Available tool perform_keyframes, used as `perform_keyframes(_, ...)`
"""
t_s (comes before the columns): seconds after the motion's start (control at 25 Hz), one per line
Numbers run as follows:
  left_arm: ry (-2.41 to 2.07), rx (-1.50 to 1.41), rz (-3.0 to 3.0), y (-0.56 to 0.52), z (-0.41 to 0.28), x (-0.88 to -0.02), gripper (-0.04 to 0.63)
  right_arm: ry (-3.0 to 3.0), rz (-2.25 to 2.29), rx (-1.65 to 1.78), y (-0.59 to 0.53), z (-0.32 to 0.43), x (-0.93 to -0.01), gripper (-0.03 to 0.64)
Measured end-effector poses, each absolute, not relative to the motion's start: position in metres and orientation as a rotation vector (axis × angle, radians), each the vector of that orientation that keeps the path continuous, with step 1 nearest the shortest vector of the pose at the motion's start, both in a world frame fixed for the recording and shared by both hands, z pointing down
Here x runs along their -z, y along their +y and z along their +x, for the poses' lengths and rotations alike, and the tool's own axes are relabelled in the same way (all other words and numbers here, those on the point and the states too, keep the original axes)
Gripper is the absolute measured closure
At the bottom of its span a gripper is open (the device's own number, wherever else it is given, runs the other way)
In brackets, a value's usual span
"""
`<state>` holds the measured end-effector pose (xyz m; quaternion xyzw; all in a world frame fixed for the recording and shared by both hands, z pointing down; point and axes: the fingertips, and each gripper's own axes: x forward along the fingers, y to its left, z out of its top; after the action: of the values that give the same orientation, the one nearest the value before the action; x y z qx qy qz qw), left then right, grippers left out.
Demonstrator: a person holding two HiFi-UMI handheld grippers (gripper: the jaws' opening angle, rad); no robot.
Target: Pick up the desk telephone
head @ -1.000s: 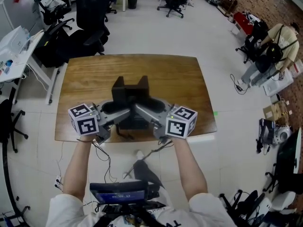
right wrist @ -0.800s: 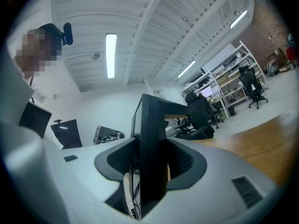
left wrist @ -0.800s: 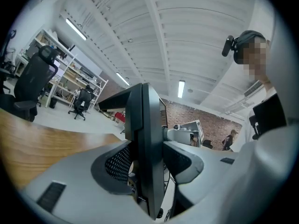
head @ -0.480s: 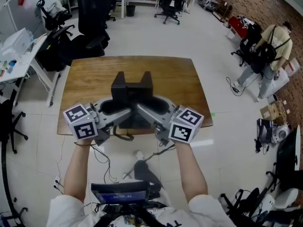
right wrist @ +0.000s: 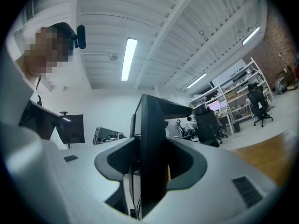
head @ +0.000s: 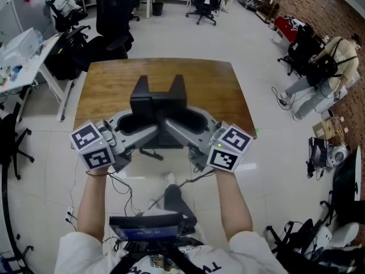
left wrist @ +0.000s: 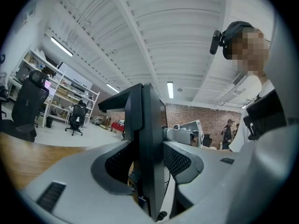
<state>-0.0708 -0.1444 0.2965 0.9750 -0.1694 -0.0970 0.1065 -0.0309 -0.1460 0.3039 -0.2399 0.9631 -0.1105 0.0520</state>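
Note:
The black desk telephone (head: 158,104) hangs in the air over the near part of the wooden table (head: 105,90), held from both sides. My left gripper (head: 149,132) is shut on its left side and my right gripper (head: 173,128) on its right side. In the left gripper view the phone (left wrist: 145,120) stands edge-on between the two grey jaws, whose dimpled pads press it; that gripper (left wrist: 149,164) grips its lower part. The right gripper view shows the same: the phone (right wrist: 152,129) is clamped in the right gripper (right wrist: 152,171). A short black cord (head: 149,153) dangles under the phone.
Black office chairs (head: 111,16) stand beyond the table. A white desk (head: 23,53) with clutter is at the left. A person (head: 328,67) stands at the far right among bags and boxes. Cables and a dark device (head: 151,227) hang at my chest.
Both grippers have risen with the phone and come toward me. The phone has left the tabletop and now looks larger, reaching past the table's near edge.

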Motion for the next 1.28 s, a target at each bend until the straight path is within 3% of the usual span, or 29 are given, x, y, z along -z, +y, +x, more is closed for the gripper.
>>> perform_keyframes(1.28, -0.491, 0.277, 2.926, -0.128, -0.101, -0.284, 0.397, 2.925, -0.747, 0.247, -0.129, -0.062, -0.290, 0.408)
